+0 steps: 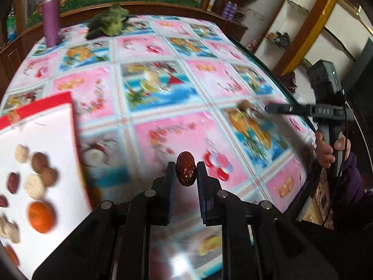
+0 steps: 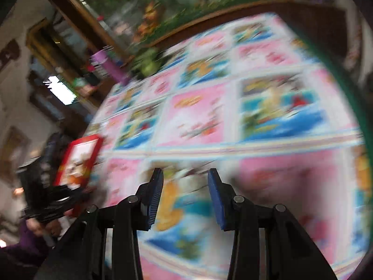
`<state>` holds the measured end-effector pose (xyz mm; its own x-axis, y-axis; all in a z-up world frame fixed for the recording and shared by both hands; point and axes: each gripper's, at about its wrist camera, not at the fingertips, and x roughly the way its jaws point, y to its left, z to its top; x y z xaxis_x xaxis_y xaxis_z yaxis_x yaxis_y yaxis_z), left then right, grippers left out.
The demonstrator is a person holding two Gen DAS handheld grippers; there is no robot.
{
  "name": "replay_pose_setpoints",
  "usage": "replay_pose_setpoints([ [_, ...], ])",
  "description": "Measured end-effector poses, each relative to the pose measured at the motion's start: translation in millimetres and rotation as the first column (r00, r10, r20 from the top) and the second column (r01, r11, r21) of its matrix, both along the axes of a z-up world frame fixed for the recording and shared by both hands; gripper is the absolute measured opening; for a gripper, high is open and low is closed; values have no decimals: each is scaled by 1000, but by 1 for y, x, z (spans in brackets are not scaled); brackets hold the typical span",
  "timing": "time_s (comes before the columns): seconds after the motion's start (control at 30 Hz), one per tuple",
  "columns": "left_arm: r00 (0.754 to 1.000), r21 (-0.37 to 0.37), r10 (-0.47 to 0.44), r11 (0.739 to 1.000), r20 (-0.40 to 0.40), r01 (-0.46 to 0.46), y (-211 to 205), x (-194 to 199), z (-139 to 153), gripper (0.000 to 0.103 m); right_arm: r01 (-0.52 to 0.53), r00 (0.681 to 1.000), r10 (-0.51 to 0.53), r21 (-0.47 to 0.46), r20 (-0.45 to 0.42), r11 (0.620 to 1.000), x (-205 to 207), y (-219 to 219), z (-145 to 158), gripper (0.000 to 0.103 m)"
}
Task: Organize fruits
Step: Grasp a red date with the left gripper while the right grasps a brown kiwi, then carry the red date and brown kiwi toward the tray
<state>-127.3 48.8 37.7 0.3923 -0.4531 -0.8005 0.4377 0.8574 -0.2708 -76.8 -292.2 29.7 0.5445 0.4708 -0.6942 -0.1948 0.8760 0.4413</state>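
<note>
Left gripper point(image 1: 185, 175) clenched on date point(image 1: 185, 171), long axis along fingers; tray point(image 1: 46, 126) lies at 9 o'clock, nearest this hand. Right gripper point(image 2: 185, 196) released, near brown fruit point(image 1: 244, 105).

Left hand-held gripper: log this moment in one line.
left hand-held gripper | shut on red date | above tablecloth | right hand-held gripper open

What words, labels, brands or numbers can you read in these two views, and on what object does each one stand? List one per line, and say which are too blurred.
"DAS": raised letters on the right gripper arm, left wrist view; uncertain reading.
Tablecloth: red script on the pink squares, too blurred to read.
Red-edged white tray: no text visible.
Purple bottle: no label readable.
Right wrist view: all motion-blurred; nothing readable.
</note>
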Motion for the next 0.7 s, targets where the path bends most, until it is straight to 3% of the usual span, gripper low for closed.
replay_pose_setpoints([
  [0.13, 1000, -9, 2, 1000, 9, -2, -13, -7, -5, 19, -86, 996, 86, 18, -5, 996, 12, 30, 0, 40],
  [0.27, 998, -55, 66, 996, 22, -64, -15, -8, -3, 19, -205, 978, 206, -110, 0, 973, 5, 84, -11, 40],
  [0.4, 996, -65, 79, 995, 32, -77, -22, -13, -1, 19, -161, 983, 177, -243, 46, 957, -5, 93, -21, 40],
  [0.5, 997, -73, 71, 995, 32, -68, -26, -16, -1, 19, -155, 987, 161, -230, 5, 961, -2, 89, -32, 40],
  [0.7, 998, -91, 52, 995, 31, -49, -32, -18, -2, 19, -134, 990, 142, -233, 16, 963, 1, 92, -31, 40],
])
